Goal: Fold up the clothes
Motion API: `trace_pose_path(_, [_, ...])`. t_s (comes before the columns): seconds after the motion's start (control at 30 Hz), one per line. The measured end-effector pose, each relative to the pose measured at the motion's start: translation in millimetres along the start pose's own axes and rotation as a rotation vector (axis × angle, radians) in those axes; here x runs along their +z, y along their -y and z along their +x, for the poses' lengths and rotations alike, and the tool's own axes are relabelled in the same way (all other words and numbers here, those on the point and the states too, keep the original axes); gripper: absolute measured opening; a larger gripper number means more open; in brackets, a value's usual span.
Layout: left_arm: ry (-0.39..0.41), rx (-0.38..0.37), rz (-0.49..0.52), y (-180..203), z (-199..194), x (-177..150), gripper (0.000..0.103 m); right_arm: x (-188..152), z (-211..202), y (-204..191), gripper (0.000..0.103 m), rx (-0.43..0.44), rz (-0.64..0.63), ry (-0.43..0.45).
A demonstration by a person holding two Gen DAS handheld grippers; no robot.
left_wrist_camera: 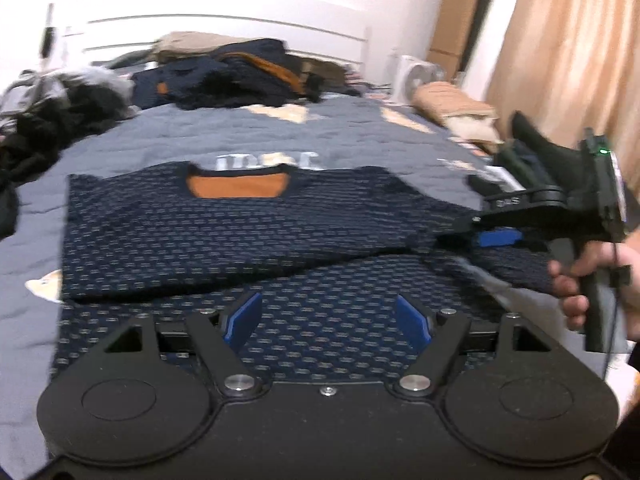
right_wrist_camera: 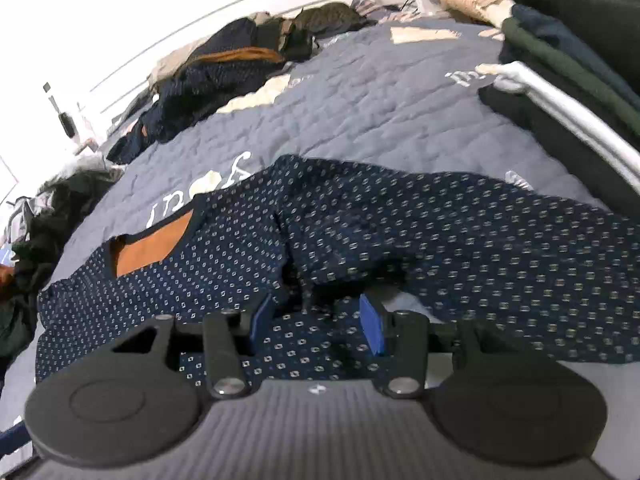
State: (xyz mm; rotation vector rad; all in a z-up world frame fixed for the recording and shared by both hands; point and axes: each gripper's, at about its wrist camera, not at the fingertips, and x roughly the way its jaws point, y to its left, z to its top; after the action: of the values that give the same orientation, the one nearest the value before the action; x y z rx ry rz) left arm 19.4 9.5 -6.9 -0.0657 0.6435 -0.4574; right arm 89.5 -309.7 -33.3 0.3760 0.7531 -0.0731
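Observation:
A navy sweater with a small light pattern and an orange neck lining lies flat on the grey quilt. One sleeve is folded across its body. My left gripper is open and empty, low over the sweater's near hem. My right gripper comes in from the right at the sweater's right side, where the other sleeve stretches out. In the right wrist view the sweater fills the middle, and the right gripper has its jaws apart with the raised sleeve fabric between and just beyond them.
A heap of unfolded dark clothes lies at the far end of the bed, with more clothes at the left. Folded dark garments are stacked on the right. A white fan and beige curtain stand beyond.

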Motion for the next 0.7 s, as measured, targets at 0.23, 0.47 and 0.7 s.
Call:
trace_pose_path(0.23, [0.008,-0.073,0.073,30,-5,-8,0.072,-5,-33,25,0.047,-0.030,0.027,0.052])
trace_pose_path(0.47, [0.033,-0.129,0.088,51,-8,-3,0.072,-16,-56,68,0.047,-0.105,0.097,0.078])
trace_pose_path(0.7, [0.028,-0.139,0.100,61,-5,-5,0.072,-21,-85,132,0.047,-0.209,0.231,0.127])
